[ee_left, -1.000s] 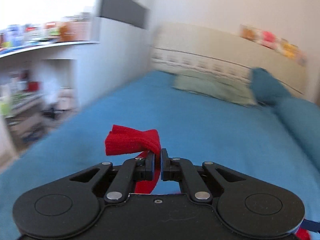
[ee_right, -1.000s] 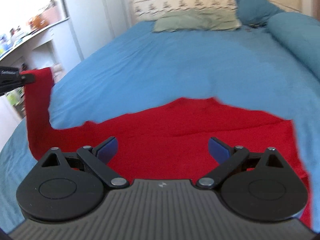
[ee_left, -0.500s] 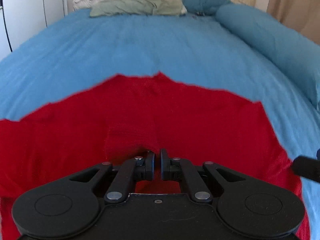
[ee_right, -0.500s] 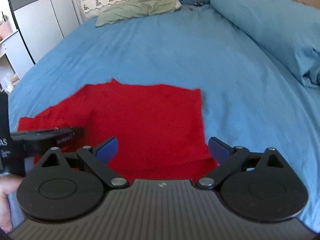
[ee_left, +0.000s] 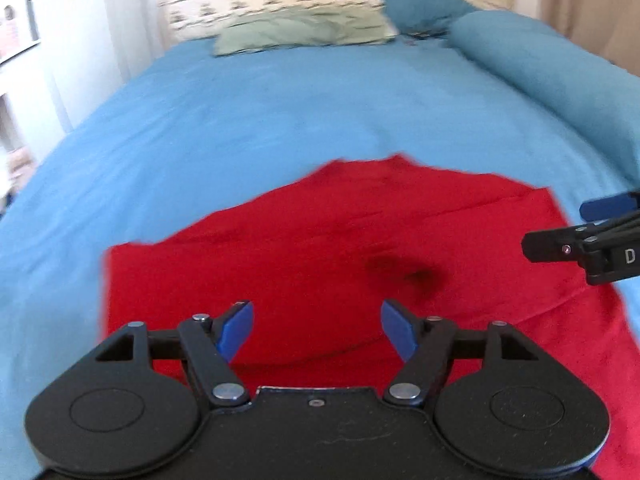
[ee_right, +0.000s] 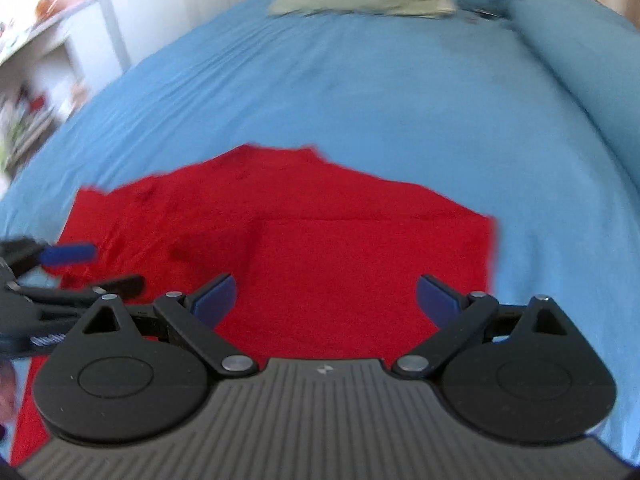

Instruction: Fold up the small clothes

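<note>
Nearest, the left gripper (ee_left: 316,330) and right gripper (ee_right: 325,300) are held with fingers spread wide, nothing between them, above the red garment (ee_left: 340,248). The garment is laid flat on the blue bedspread (ee_left: 248,120); beyond it, a green pillow (ee_left: 304,30) is seen.

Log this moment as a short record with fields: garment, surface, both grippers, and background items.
garment: red cloth, lying spread on the bed, partly folded, a layer edge visible
surface: blue bedsheet
left gripper: jaws open, holding nothing, above the cloth
right gripper: jaws open, holding nothing, above the cloth
background: green pillow, blue bolster, at the head of the bed
</note>
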